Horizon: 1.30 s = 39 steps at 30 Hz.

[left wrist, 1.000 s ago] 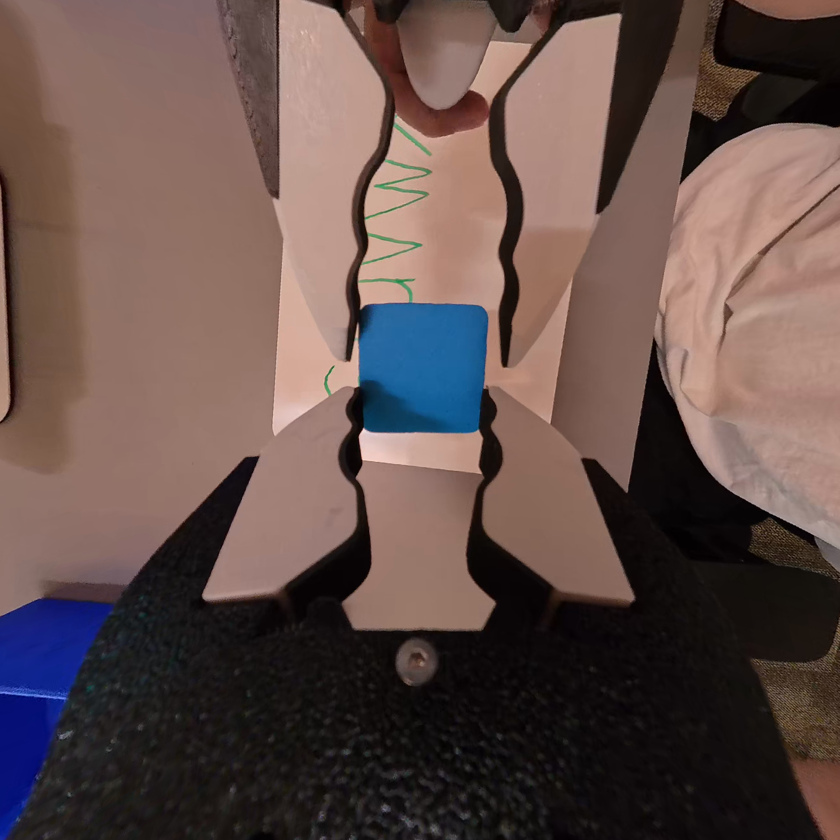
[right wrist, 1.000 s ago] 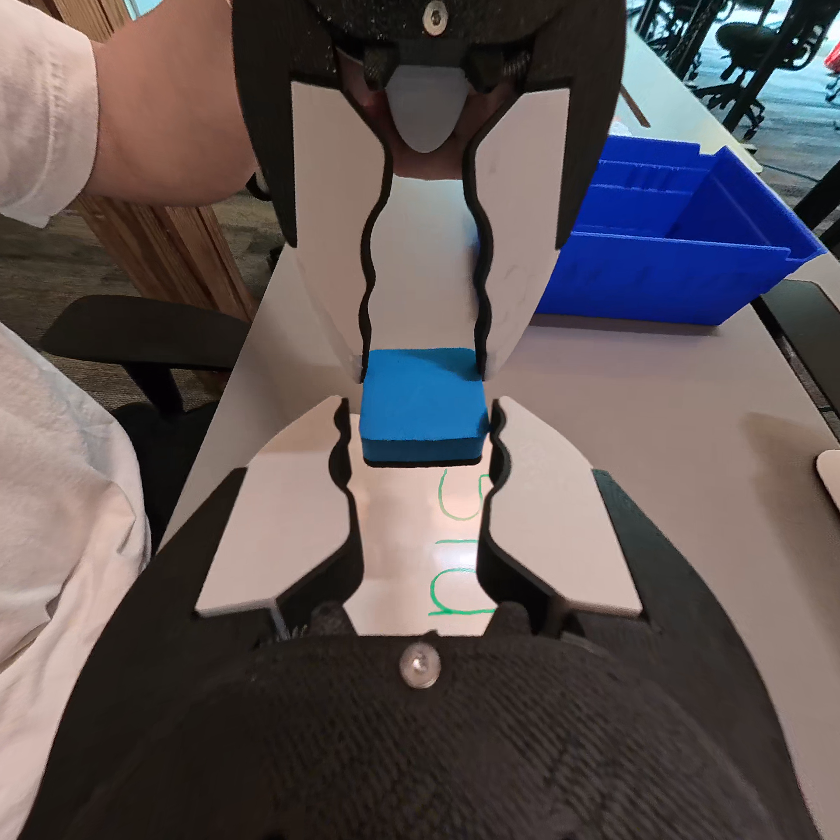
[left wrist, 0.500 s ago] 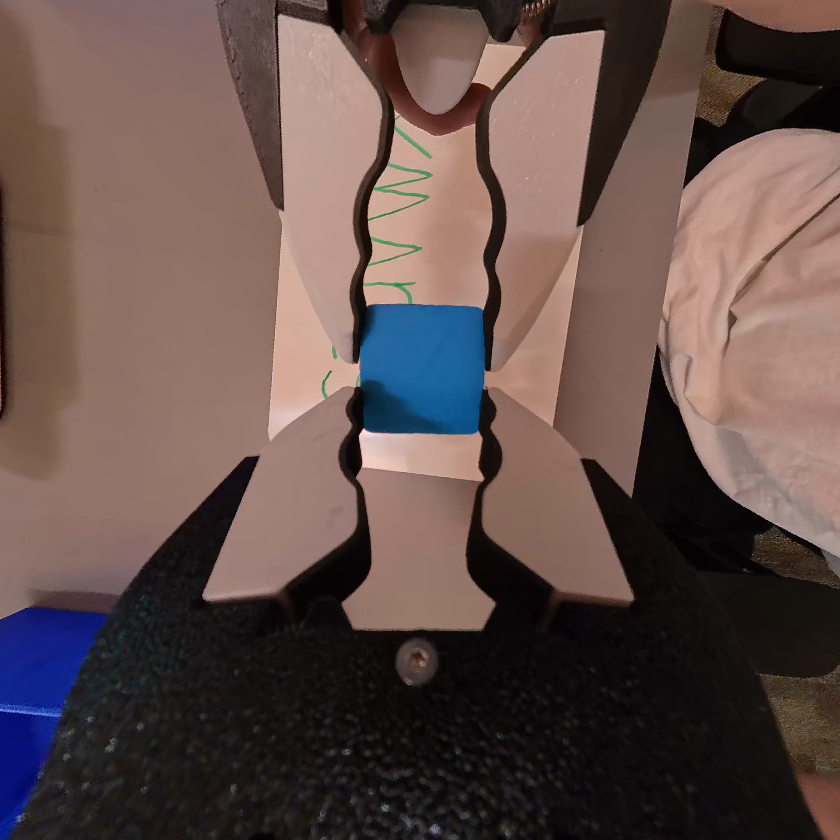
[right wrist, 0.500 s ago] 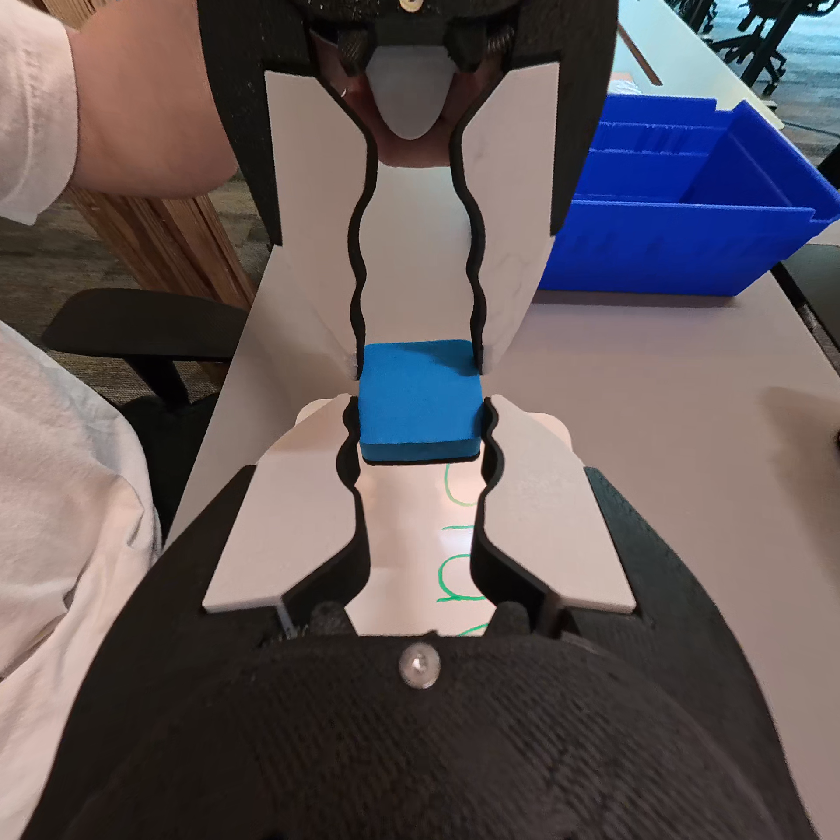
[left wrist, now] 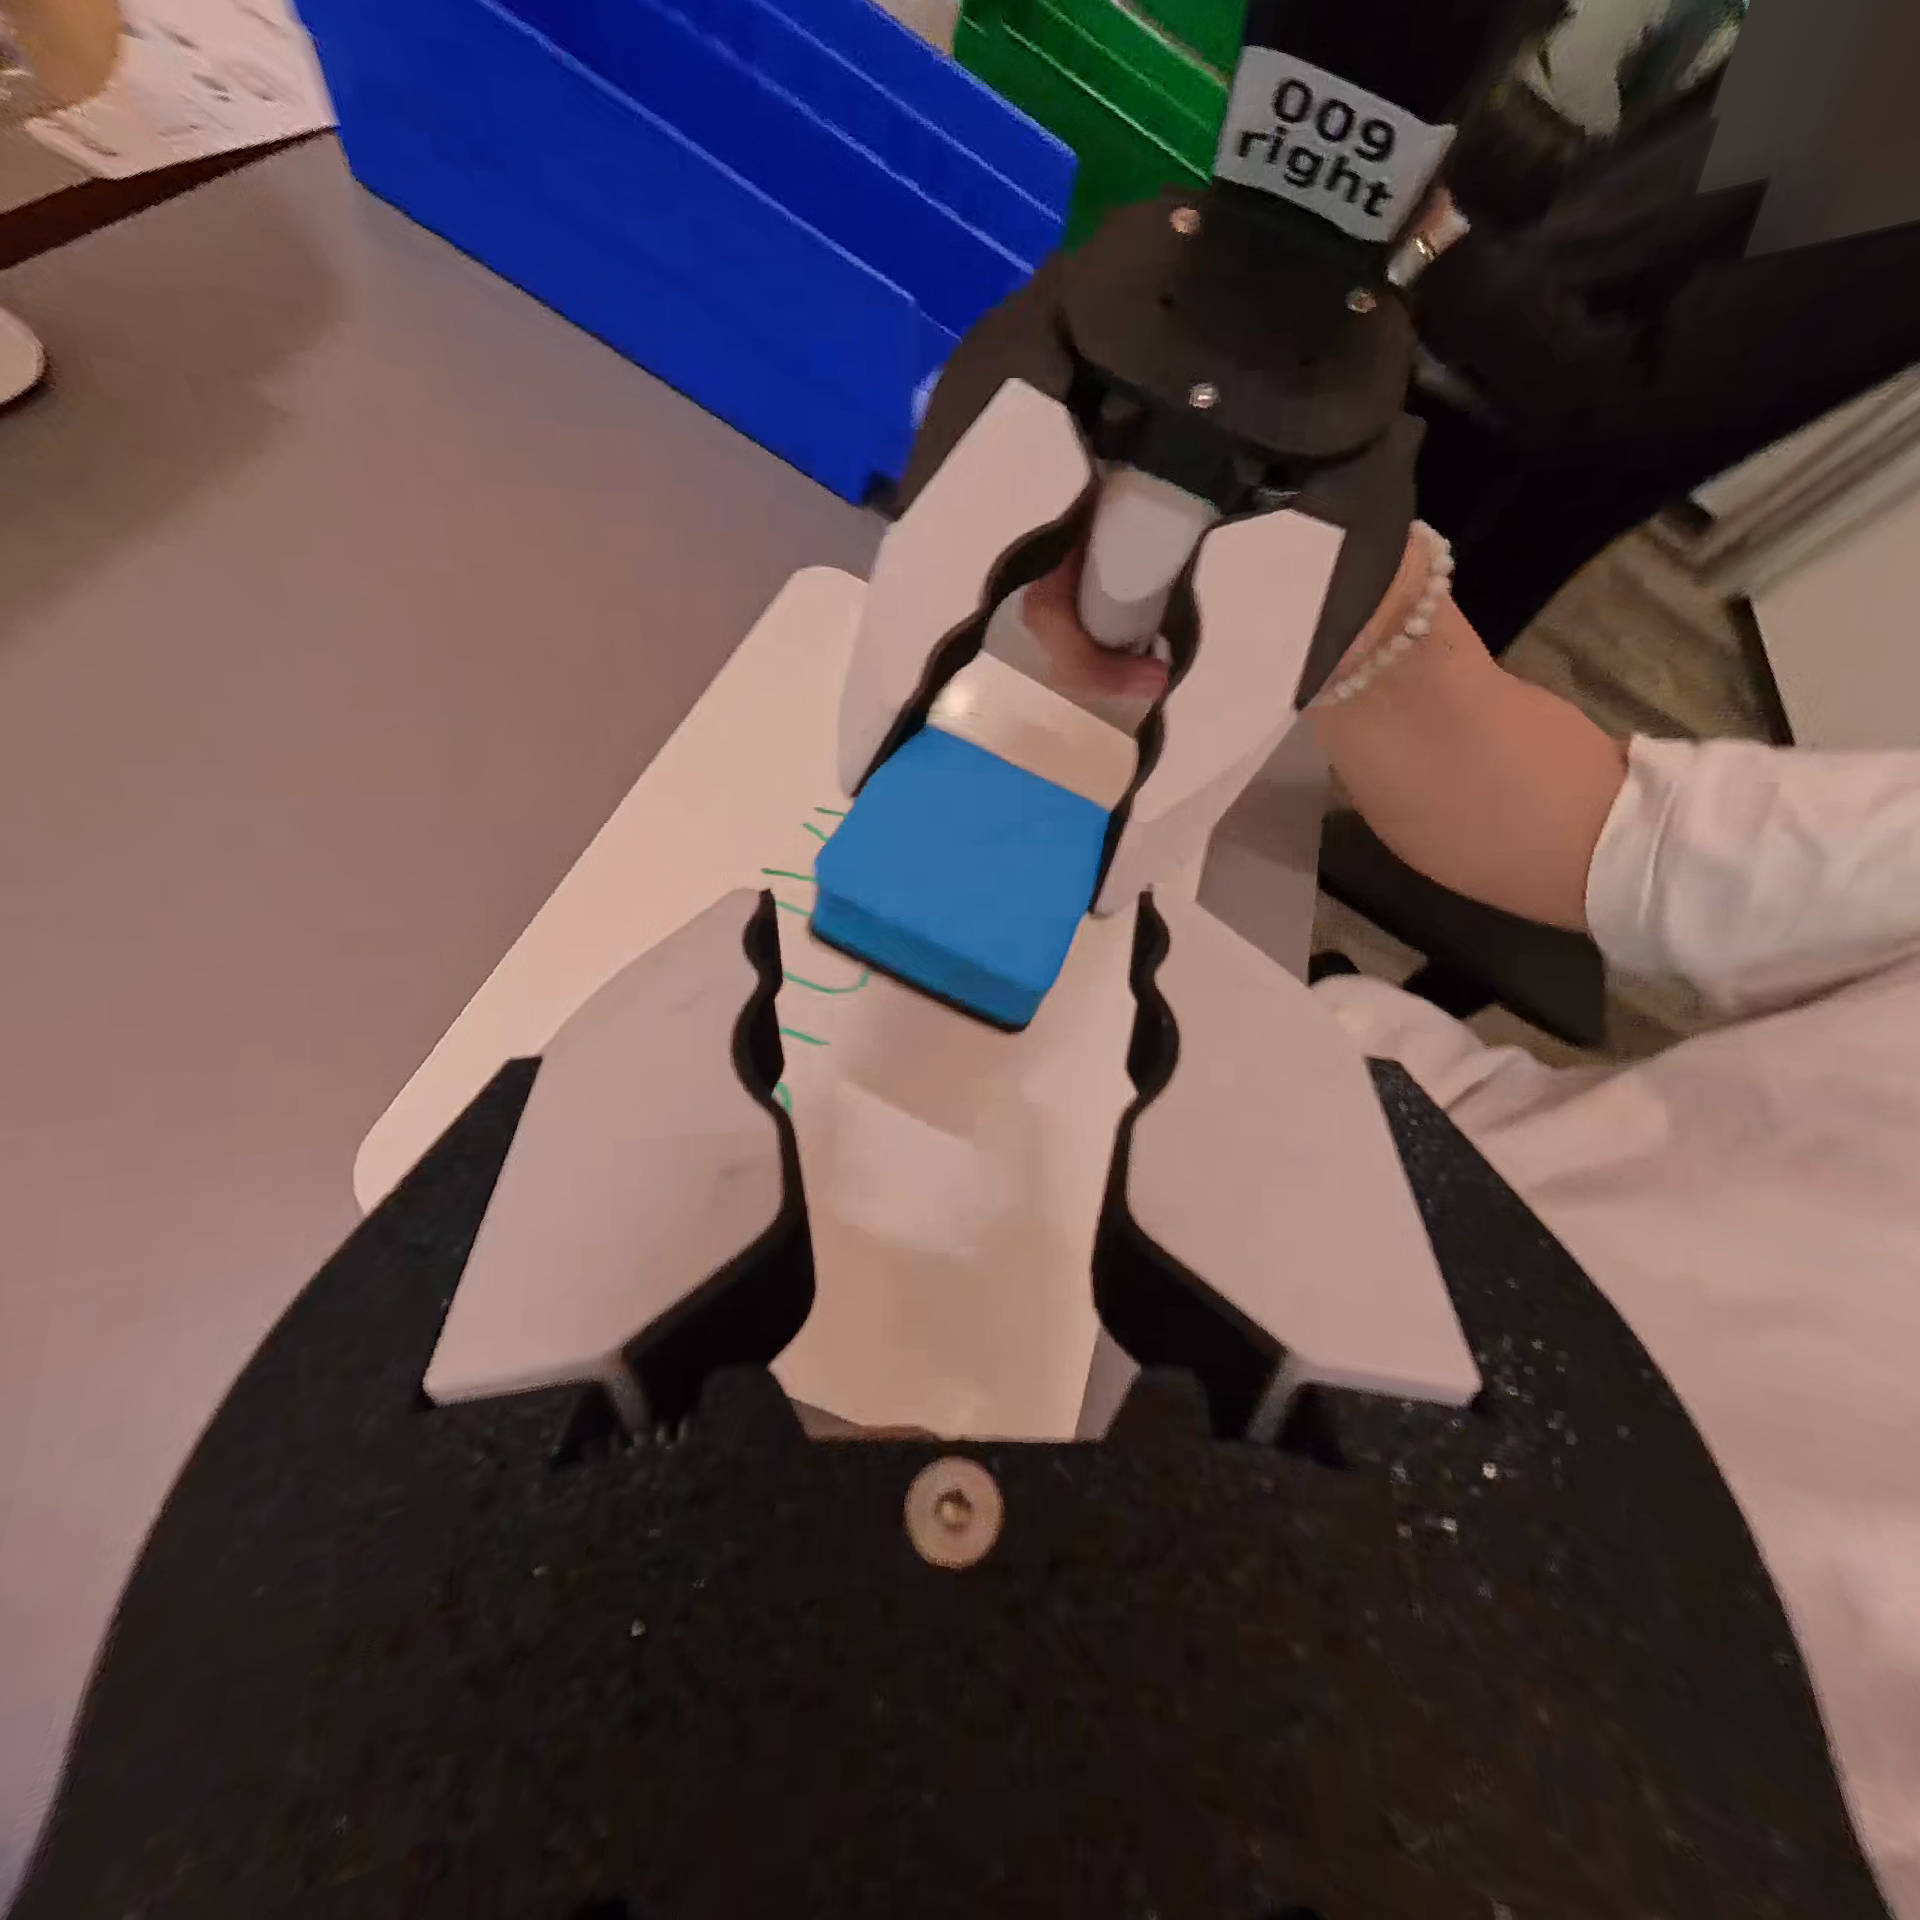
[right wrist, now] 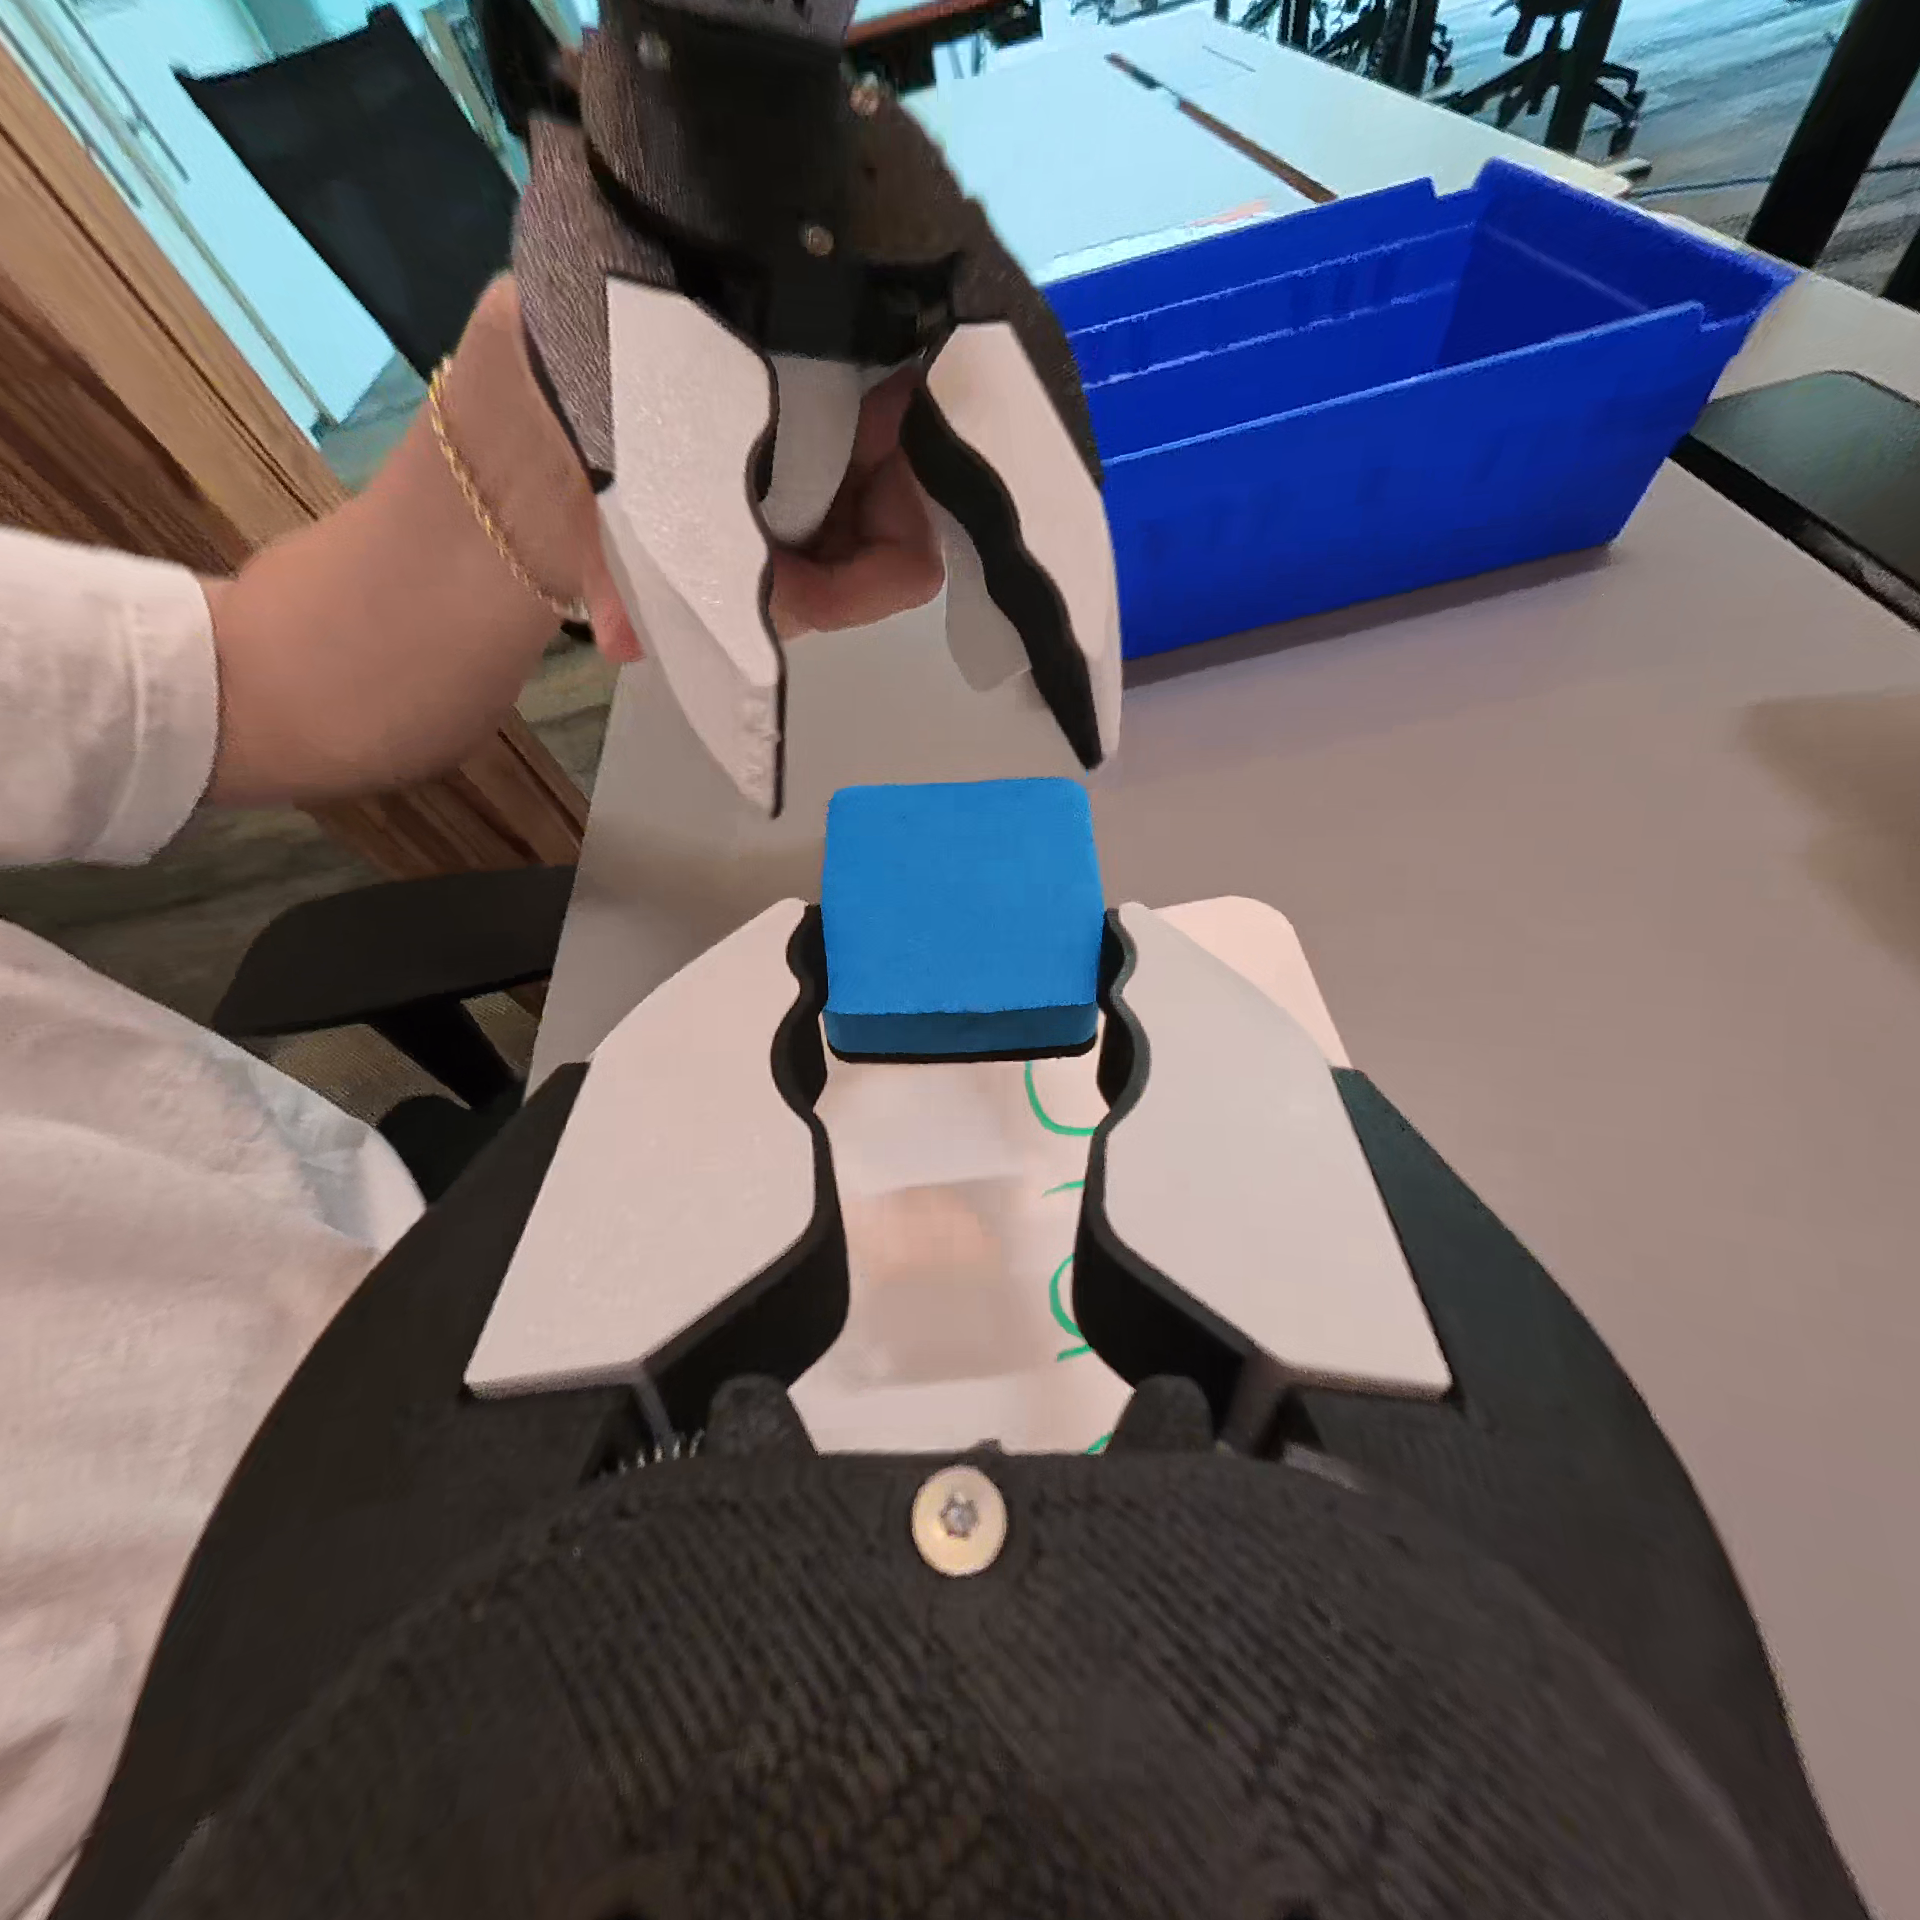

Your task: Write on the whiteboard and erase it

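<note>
I see a printed white label [left wrist: 1317,156] on the right gripper's [left wrist: 977,842] black handle, and green scribbles [left wrist: 816,940] on the whiteboard [left wrist: 665,862]; none copied here.

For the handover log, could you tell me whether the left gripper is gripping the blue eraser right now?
No. In the right wrist view the left gripper hangs open above and clear of the blue eraser, which the right gripper clamps.

Grey table [right wrist: 1455,935], black chair [right wrist: 395,956]
</note>
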Each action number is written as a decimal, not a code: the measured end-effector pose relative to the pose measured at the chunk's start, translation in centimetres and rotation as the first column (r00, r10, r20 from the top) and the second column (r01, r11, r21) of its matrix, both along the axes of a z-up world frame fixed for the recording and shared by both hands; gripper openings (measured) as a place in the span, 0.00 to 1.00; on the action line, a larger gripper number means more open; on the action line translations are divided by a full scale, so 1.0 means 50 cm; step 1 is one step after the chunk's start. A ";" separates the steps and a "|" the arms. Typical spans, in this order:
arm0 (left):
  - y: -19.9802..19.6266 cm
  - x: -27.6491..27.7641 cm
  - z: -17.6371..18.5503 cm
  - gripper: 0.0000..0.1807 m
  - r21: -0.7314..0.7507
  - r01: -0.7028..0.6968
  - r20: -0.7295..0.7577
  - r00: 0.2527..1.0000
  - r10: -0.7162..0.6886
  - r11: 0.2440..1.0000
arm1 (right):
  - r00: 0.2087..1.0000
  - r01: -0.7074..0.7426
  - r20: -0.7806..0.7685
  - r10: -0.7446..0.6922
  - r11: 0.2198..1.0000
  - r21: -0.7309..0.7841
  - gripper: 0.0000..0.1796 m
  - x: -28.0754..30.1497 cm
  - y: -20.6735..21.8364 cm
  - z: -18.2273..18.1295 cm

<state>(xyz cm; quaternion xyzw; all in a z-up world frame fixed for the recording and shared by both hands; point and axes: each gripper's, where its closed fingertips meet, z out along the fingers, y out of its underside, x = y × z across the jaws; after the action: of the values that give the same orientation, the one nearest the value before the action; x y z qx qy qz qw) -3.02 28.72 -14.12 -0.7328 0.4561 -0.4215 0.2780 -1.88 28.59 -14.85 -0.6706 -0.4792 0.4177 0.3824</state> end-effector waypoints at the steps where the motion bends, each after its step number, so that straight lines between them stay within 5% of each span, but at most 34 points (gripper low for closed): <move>1: 0.010 -0.008 -0.007 0.35 -0.006 -0.042 0.013 0.999 0.042 0.999 | 1.000 0.018 -0.015 -0.018 1.000 -0.023 0.28 0.006 0.007 0.000; 5: 0.021 -0.050 -0.047 0.32 -0.017 -0.146 0.001 0.989 0.146 0.989 | 0.995 0.100 -0.016 -0.101 0.991 -0.085 0.28 0.032 0.040 -0.024; 12: 0.001 -0.137 -0.198 0.33 0.117 -0.253 -0.305 0.911 0.277 0.960 | 0.968 0.224 0.137 -0.211 0.971 -0.082 0.28 0.039 0.087 -0.119; 14: -0.010 -0.145 -0.232 0.24 0.150 -0.247 -0.357 0.889 0.285 0.957 | 0.960 0.206 0.202 -0.195 0.978 -0.034 0.28 0.020 0.083 -0.142; 20: -0.064 -0.103 -0.264 0.00 0.062 -0.184 -0.293 0.936 0.194 0.981 | 0.947 0.120 0.301 -0.110 0.993 -0.013 0.28 -0.036 0.064 -0.189; 27: -0.100 -0.094 -0.297 0.00 0.032 -0.092 -0.328 0.940 0.097 0.995 | 0.930 0.116 0.351 -0.106 0.993 -0.007 0.28 -0.054 0.076 -0.220; 36: -0.091 -0.090 -0.295 0.00 -0.200 -0.185 -0.225 0.964 0.139 0.962 | 0.860 0.099 0.504 -0.082 0.995 -0.008 0.28 -0.044 0.063 -0.269; 39: -0.093 -0.091 -0.296 0.00 -0.178 -0.173 -0.238 0.963 0.128 0.969 | 0.828 0.076 0.557 -0.061 0.997 -0.005 0.28 -0.043 0.051 -0.270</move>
<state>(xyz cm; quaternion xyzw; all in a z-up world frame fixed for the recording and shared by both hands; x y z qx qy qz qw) -7.56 24.05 -28.90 -0.8322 0.3835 -0.3567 0.1822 -4.04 31.13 -28.34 -0.7849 -0.5397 0.1970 0.2321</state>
